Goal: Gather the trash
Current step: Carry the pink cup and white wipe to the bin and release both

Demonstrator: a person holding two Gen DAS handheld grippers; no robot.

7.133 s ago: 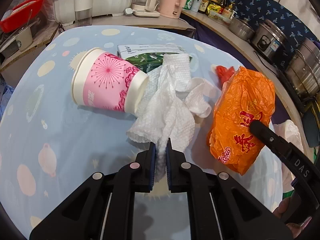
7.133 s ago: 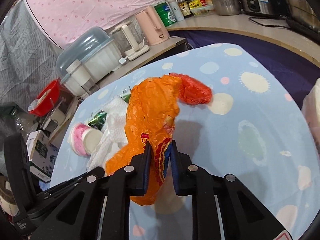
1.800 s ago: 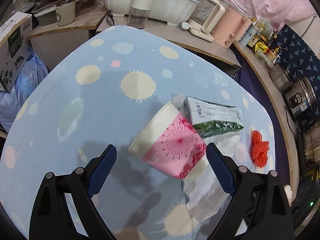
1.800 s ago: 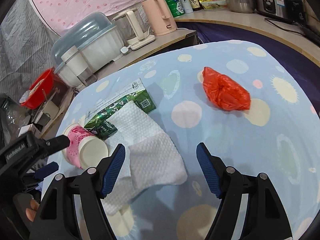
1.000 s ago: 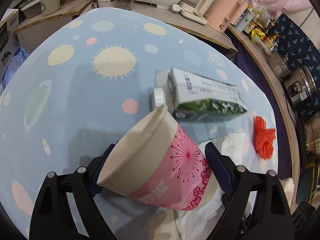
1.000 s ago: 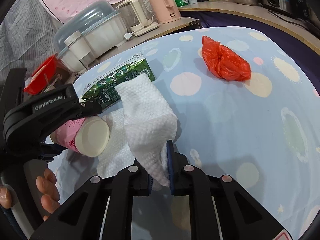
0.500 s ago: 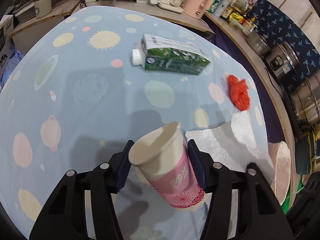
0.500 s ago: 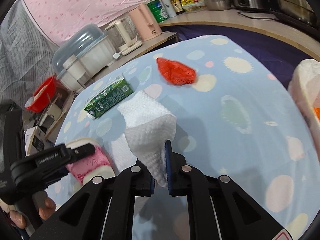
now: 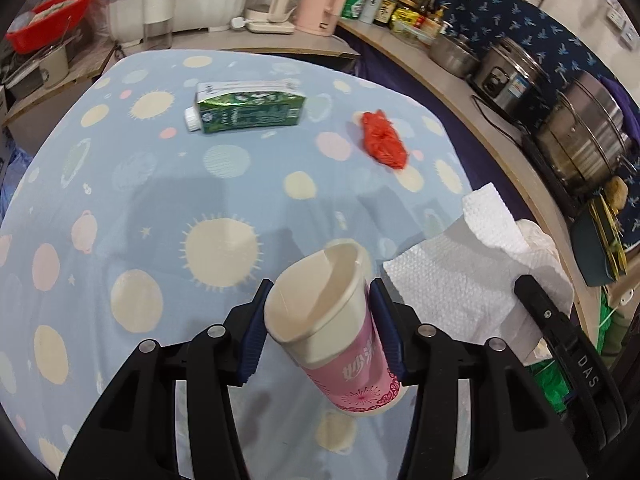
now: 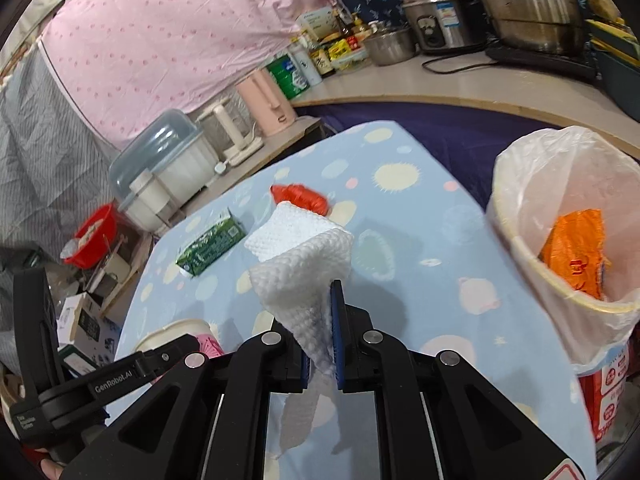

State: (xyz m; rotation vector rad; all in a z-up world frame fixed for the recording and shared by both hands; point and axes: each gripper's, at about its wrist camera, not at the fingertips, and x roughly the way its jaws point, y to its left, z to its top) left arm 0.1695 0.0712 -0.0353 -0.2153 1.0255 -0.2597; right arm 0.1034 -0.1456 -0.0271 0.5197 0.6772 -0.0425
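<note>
My left gripper [image 9: 320, 330] is shut on a pink and white paper cup [image 9: 332, 332], held above the table with its mouth tilted forward. My right gripper [image 10: 320, 336] is shut on a white paper towel [image 10: 304, 256], lifted off the table; the towel [image 9: 460, 276] also hangs at the right in the left wrist view. A green milk carton [image 9: 248, 108] and a crumpled red bag [image 9: 382, 140] lie on the far part of the table. A bin [image 10: 520, 248] lined with a clear bag stands at the right and holds an orange bag [image 10: 572, 248].
The table has a light blue cloth [image 9: 120, 200] with dots and suns. A counter behind carries a pink kettle [image 9: 320, 0], bottles and steel pots [image 9: 580, 136]. A red basin [image 10: 94, 232] and boxes sit at the left.
Both grippers have lifted and swung to the right with their loads. The bin with the orange bag has come into the right wrist view. The cup stands more upright in the left jaws.
</note>
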